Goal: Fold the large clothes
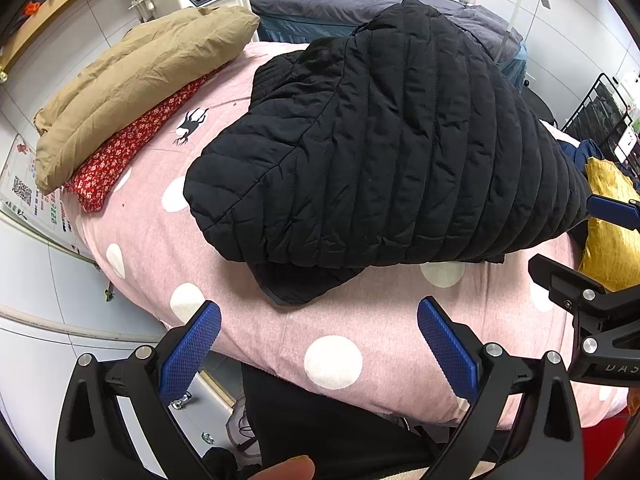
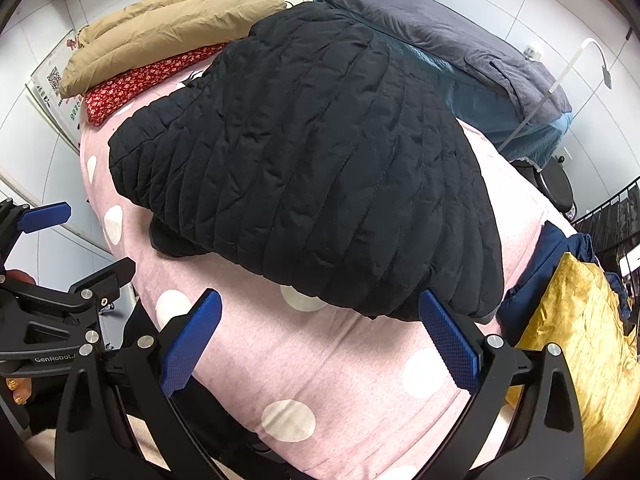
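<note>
A black quilted jacket (image 1: 384,152) lies folded in a thick bundle on a bed with a pink polka-dot sheet (image 1: 360,332); it also shows in the right wrist view (image 2: 320,168). My left gripper (image 1: 319,344) is open and empty, above the sheet's near edge, short of the jacket. My right gripper (image 2: 319,340) is open and empty, just short of the jacket's near right corner. Each gripper shows at the edge of the other's view: the right one (image 1: 596,256) and the left one (image 2: 72,248).
A tan padded garment (image 1: 136,80) lies on a red floral one (image 1: 132,148) at the bed's far left. A yellow cloth (image 2: 576,336) and a dark blue one (image 2: 552,264) lie at the right. A second bed (image 1: 352,4) with grey bedding stands behind. A black rack (image 1: 600,112) stands at the right.
</note>
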`<state>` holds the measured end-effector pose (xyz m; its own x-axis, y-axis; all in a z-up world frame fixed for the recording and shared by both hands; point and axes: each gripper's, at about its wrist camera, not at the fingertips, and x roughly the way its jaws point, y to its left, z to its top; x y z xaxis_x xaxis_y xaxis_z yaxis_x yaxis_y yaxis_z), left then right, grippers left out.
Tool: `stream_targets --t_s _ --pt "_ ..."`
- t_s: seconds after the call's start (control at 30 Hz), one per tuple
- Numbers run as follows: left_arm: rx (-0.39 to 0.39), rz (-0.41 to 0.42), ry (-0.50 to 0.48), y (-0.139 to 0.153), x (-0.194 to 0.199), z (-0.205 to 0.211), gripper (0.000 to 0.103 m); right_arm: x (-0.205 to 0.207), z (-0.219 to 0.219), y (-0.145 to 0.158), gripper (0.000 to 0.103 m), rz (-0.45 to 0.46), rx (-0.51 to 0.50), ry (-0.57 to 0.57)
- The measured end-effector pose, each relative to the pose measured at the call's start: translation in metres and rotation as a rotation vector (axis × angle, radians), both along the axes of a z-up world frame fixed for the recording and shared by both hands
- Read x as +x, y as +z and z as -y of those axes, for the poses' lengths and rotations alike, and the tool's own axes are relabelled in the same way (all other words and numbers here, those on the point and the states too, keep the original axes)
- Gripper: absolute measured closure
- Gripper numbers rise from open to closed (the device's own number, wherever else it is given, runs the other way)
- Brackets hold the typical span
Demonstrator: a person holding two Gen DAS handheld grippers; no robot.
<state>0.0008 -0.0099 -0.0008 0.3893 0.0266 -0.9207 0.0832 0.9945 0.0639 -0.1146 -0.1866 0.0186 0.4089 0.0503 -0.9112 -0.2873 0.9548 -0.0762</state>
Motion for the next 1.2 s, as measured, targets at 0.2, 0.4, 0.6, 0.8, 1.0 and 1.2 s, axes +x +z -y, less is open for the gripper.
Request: stream_targets --t_s 0.2,0.4,0.6,0.8,1.0,1.2 --pt "-0.001 0.003 -0.004 -0.0026 -0.0037 0.0004 0.007 -0.0016 -0.0006 -0.0010 0.006 0.000 0.002 0.000" --pt "-0.003 0.003 -0.005 -0.0023 -0.0021 -0.0001 0.007 -0.0019 -0.0007 -0.0011 0.006 0.000 0.003 0.000" --pt "-0.007 0.000 -0.008 -0.0027 -0.0057 0.0004 0.007 -0.0023 -0.0004 -0.0013 0.006 -0.002 0.000 0.002" --pt "-0.009 -0.003 -0.009 -0.0032 -0.0072 0.0015 0.007 -0.0028 -0.0002 -0.0020 0.006 -0.001 0.000 0.001" --pt "-0.010 -0.007 -0.012 -0.0031 -0.0064 0.0018 0.007 -0.0040 -0.0002 -0.0033 0.006 -0.005 -0.003 -0.001" --pt "-0.006 -0.011 -0.014 -0.0042 -0.0059 0.0019 0.007 -0.0037 0.0005 -0.0042 0.006 -0.008 -0.005 -0.003"
